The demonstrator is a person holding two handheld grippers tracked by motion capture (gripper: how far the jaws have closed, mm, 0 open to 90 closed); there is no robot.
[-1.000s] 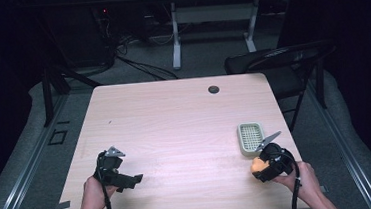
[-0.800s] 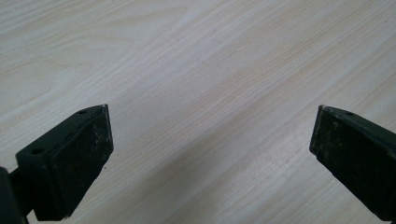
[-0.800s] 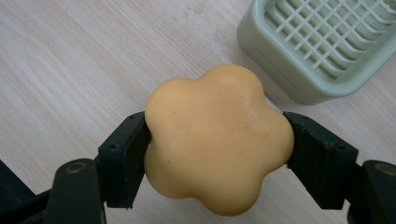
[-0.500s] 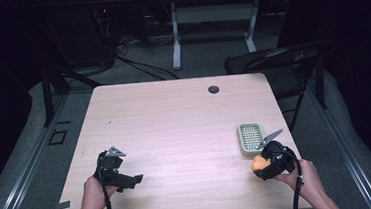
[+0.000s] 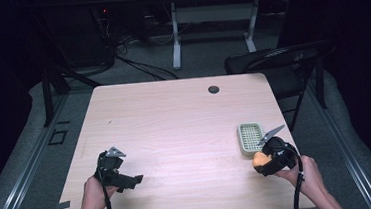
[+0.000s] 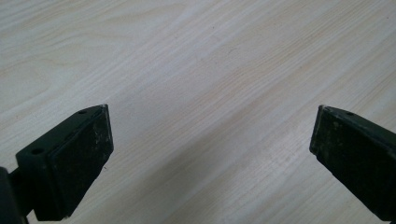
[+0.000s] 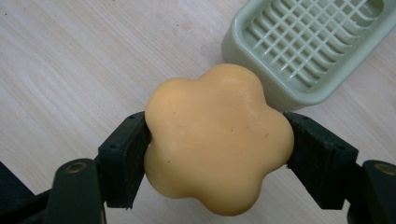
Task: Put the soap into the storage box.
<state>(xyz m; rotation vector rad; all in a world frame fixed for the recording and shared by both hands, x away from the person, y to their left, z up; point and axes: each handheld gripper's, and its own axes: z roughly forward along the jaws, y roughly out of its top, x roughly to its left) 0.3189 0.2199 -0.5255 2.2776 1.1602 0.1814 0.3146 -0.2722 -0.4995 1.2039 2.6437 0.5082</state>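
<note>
An orange flower-shaped soap (image 7: pixel 218 142) is clamped between the two black jaws of my right gripper (image 7: pixel 217 154), just above the wooden table. In the high view the soap (image 5: pixel 260 159) and the right gripper (image 5: pixel 264 161) sit at the table's front right, just in front of a pale green soap dish (image 5: pixel 251 137). The dish (image 7: pixel 308 44) has a gridded insert with nothing in it and lies right behind the soap. My left gripper (image 5: pixel 130 179) rests near the front left edge; its jaws stand wide open over bare wood (image 6: pixel 210 135).
The light wooden table (image 5: pixel 175 125) has a small dark round cap (image 5: pixel 214 89) near its far edge. A black folding chair (image 5: pixel 280 62) stands past the far right corner. Desk legs and cables lie on the floor beyond.
The right gripper with the soap has shifted very slightly; the left gripper has stayed put.
</note>
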